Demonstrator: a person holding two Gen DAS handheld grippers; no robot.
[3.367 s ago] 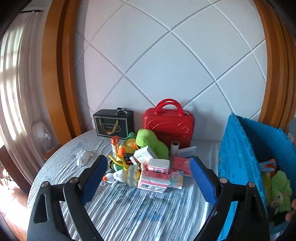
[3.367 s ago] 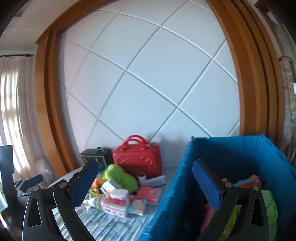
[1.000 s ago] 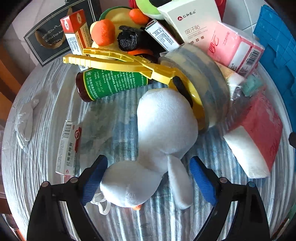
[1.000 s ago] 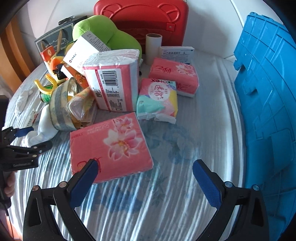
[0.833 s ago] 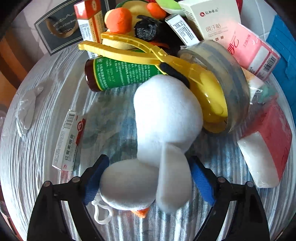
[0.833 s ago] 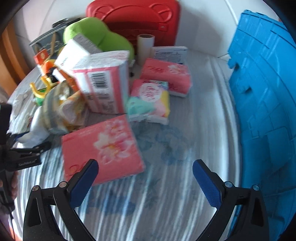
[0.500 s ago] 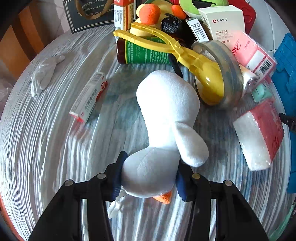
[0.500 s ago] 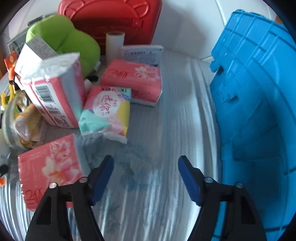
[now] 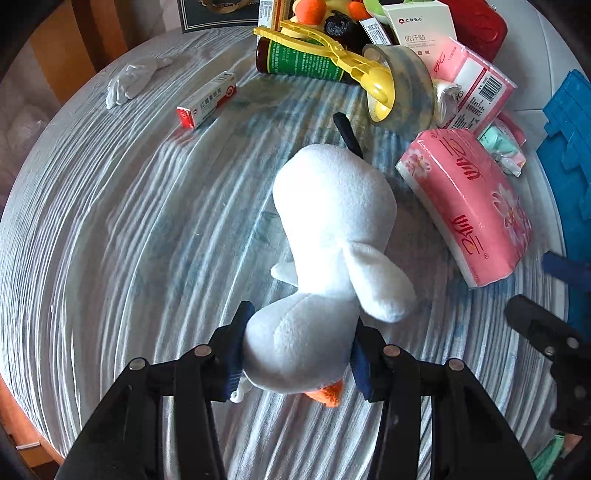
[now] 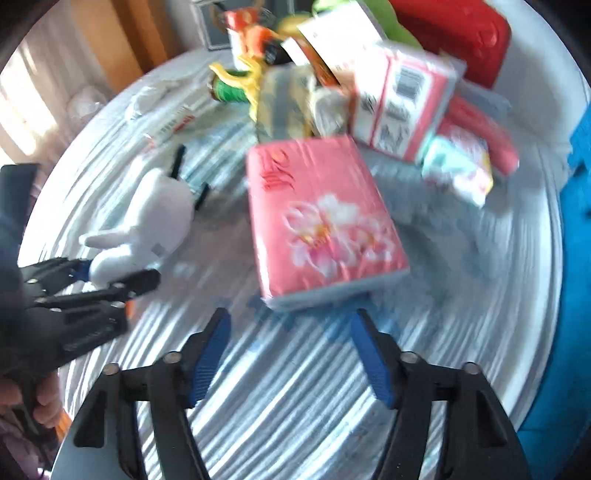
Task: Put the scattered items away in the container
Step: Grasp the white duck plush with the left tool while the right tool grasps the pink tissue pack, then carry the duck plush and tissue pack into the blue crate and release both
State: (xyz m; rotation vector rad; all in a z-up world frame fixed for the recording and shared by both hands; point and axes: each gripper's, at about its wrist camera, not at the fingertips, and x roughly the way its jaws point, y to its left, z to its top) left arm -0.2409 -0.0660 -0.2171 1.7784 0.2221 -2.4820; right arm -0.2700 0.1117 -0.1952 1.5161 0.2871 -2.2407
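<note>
While the left gripper pinches the head end of a white plush duck between its blue pads, the toy's body hangs fwd over the striped tablecloth, orange beak showing just under the jaws. Pads press into both sides of the plush, so that grip is firm.

Right gripper hovers w/ jaws spread and opening wider; nothing sits between them. Just ahead of its tips lies a pink tissue pack w/ a flower print, near edge close to the pads but not touched. That view is motion-blurred, so finer detail is lost.

Rest of the clutter sits toward the far side of the table: a roll of clear tape, a yellow plastic clamp lying across a green-labelled bottle, another pink pack w/ barcode, a small red-and-white box lying apart to the left, and a white glove near the table edge. A red case stands behind the pile.

Blue container is at the right edge of both views, beside the table; only its outer wall shows, contents can't be seen. Duck is well apart from it.
</note>
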